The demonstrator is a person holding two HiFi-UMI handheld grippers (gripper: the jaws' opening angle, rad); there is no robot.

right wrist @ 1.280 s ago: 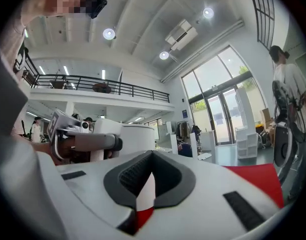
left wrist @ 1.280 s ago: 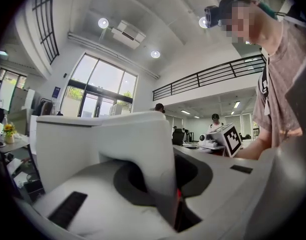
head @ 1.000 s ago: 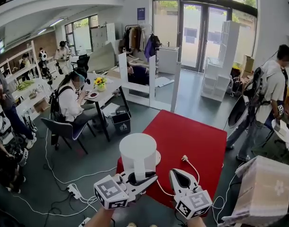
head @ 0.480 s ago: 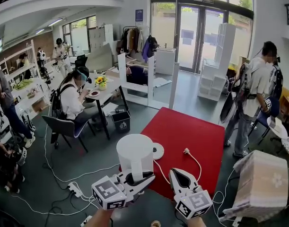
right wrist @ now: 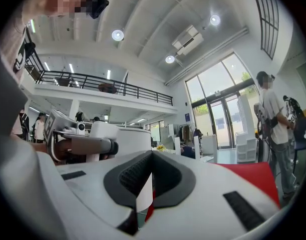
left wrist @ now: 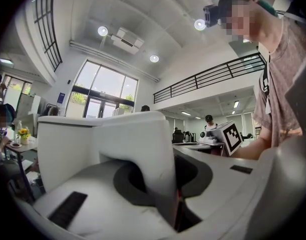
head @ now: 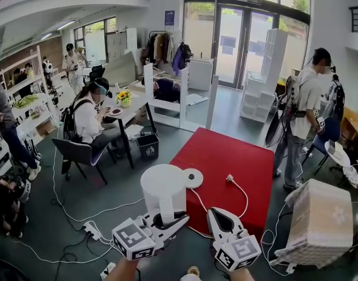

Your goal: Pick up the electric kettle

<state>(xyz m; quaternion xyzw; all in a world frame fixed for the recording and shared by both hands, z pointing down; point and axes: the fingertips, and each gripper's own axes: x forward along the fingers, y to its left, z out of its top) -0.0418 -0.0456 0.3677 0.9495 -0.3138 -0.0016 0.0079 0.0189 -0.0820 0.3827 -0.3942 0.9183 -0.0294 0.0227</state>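
Observation:
The white electric kettle [head: 163,189] hangs in the air in front of the red table [head: 237,157], lifted off its round base [head: 192,178]. My left gripper [head: 170,218] is shut on the kettle's handle [left wrist: 142,154], which fills the gap between the jaws in the left gripper view. The kettle's body [left wrist: 67,149] rises just behind the handle. My right gripper [head: 217,215] is beside it on the right, shut and empty. In the right gripper view, the right gripper [right wrist: 145,184] has its pads together, and the kettle [right wrist: 125,139] stands to the left.
The base's white cord and plug [head: 229,178] lie on the red table. A cloth-covered box [head: 322,227] stands at the right. Cables and a power strip [head: 94,233] lie on the floor at the left. A person [head: 302,116] stands beyond the table; another person [head: 88,122] sits at a desk.
Both grippers and the kettle have drawn back from the red table, so the base now shows apart from the kettle. The standing person at the right has walked leftward.

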